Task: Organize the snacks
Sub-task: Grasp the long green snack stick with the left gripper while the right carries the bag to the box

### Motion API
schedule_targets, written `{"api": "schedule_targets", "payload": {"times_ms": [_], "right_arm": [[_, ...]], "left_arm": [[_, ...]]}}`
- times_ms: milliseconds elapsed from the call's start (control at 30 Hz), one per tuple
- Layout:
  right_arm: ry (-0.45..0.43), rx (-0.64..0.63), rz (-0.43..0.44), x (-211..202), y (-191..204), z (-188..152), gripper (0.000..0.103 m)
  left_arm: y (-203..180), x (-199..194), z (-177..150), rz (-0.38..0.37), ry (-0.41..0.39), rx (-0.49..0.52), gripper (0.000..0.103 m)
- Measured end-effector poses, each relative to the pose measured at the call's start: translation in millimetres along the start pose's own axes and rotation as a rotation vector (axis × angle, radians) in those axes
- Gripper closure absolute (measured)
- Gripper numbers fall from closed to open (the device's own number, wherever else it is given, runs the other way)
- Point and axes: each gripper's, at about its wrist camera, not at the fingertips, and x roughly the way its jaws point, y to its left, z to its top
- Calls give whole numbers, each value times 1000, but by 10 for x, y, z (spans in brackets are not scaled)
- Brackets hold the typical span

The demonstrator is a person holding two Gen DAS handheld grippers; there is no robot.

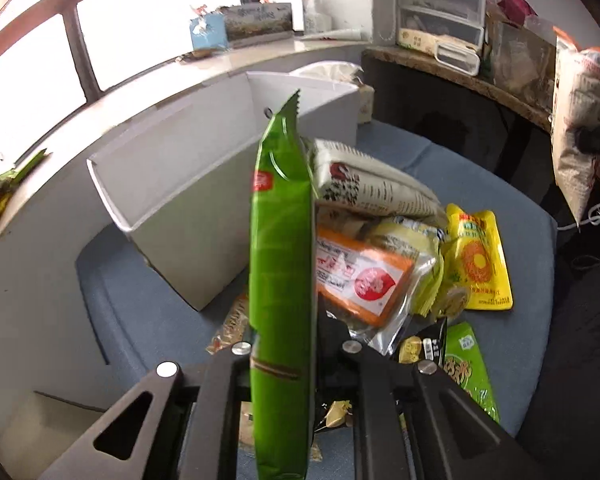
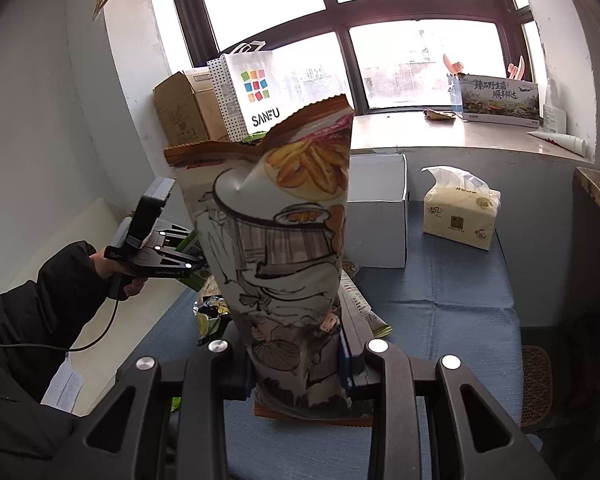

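Left wrist view: left hand-held gripper [image 1: 284, 364] is clamped on a green snack packet [image 1: 280, 240], which stands upright, edge-on between the fingers, its serrated top toward the white box [image 1: 172, 200]. Behind it a loose pile of snacks on the blue-covered bench [image 1: 148, 312]: an orange-labelled pack [image 1: 360, 276], a yellow pouch [image 1: 480, 260], a white printed bag [image 1: 372, 188], another green packet [image 1: 468, 364] at lower right. White box sits open just left of the pile.

Right wrist view: right hand-held gripper [image 2: 296, 364] is closed on a tall chip bag [image 2: 276, 240], held upright, top edge crumpled, above the bench. Left hand-held gripper shows at left with green packet in its fingers, held by a hand in a black sleeve [image 2: 48, 300]. Tissue pack [image 2: 462, 216] sits right of the white box, apart from it.
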Motion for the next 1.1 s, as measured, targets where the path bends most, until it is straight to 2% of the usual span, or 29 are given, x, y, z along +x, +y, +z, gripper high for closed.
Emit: {"api": "schedule_targets", "payload": {"times_ms": [100, 133, 267, 367, 467, 533, 733, 833, 933, 1000, 1100], "right_arm": [[7, 1, 5, 57, 28, -5, 70], [7, 0, 10, 78, 42, -1, 70], [-1, 11, 15, 176, 80, 67, 70], [-16, 28, 15, 252, 73, 209, 70], [-46, 48, -1, 338, 32, 453, 70], [-66, 66, -18, 417, -27, 673, 70], [-91, 87, -65, 906, -237, 1460, 70], [-56, 95, -99, 1302, -372, 1810, 70], [64, 167, -131, 1802, -618, 2050, 70], [139, 192, -148, 2101, -762, 2125, 70], [240, 206, -231, 2440, -953, 2137, 68]], "left_arm": [[-141, -155, 82, 4, -45, -66, 89], [-174, -207, 104, -18, -57, -95, 89], [-211, -417, 250, 49, -117, -235, 89], [-226, -502, 428, 84, -138, -287, 89], [-174, -561, 629, 121, -139, -312, 89], [-92, -565, 790, 116, -145, -339, 89], [359, -389, 1321, 175, -154, -438, 89], [655, -181, 1531, 210, -122, -494, 89], [912, 84, 1626, 204, -82, -556, 89], [995, 251, 1653, 261, -46, -545, 89], [1149, 518, 1618, 270, 23, -593, 85]]}}
